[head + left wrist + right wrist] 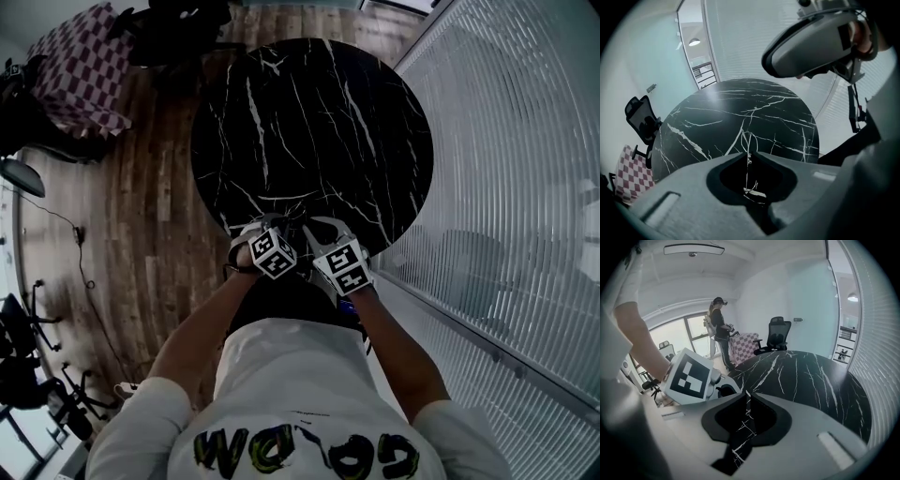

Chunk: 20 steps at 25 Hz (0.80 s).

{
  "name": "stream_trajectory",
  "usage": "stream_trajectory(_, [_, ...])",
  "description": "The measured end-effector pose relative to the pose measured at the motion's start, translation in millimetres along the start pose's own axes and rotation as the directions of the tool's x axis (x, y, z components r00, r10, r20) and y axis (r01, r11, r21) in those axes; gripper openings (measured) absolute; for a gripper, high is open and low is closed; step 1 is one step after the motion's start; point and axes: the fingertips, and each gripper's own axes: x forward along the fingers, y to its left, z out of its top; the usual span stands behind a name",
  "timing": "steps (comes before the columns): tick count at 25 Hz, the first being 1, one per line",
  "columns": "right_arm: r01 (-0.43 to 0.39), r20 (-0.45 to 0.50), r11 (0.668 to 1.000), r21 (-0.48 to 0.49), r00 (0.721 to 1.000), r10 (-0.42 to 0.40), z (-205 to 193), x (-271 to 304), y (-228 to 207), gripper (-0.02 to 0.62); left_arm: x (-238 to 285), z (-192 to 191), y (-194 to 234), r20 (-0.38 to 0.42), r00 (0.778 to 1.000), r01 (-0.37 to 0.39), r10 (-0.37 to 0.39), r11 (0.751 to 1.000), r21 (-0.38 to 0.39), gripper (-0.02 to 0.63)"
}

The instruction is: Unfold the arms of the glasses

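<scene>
Left gripper [750, 157] and right gripper [747, 397] hover over the round black marble table [319, 122], jaws a slit apart and empty. No view shows the glasses clearly. Presumably light and fragile at the hinges: hold frame, swing temples gently.

The only lettering is on the person's white shirt [291, 375]: big dark letters [309, 455] edged in yellow-green, too warped in the head view to read. The marker cubes [273, 253] carry black-and-white square patterns, not words or numbers.
</scene>
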Motion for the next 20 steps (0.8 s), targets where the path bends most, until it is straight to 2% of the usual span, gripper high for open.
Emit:
stream_trajectory(5, [-0.009, -0.004, 1.000, 0.020, 1.000, 0.009, -2, 3, 3, 0.029, 16, -11, 2, -0.058, 0.998, -0.006, 0.011, 0.997, 0.081, 0.063])
stream_trajectory(9, [-0.012, -0.008, 0.999, 0.033, 1.000, 0.013, -4, 6, 2, 0.029, 25, -13, 3, -0.092, 0.996, 0.009, 0.002, 0.993, 0.117, 0.135])
stream_trajectory(11, [-0.016, -0.007, 0.999, 0.037, 1.000, 0.016, -6, 7, 2, 0.029, 29, -13, 1, -0.108, 0.994, 0.024, -0.009, 0.991, 0.135, 0.150])
stream_trajectory(20, [-0.015, -0.004, 0.998, 0.061, 1.000, 0.016, -11, 7, 0, 0.029, 44, -16, -1, -0.166, 0.985, 0.077, -0.048, 0.982, 0.174, 0.166])
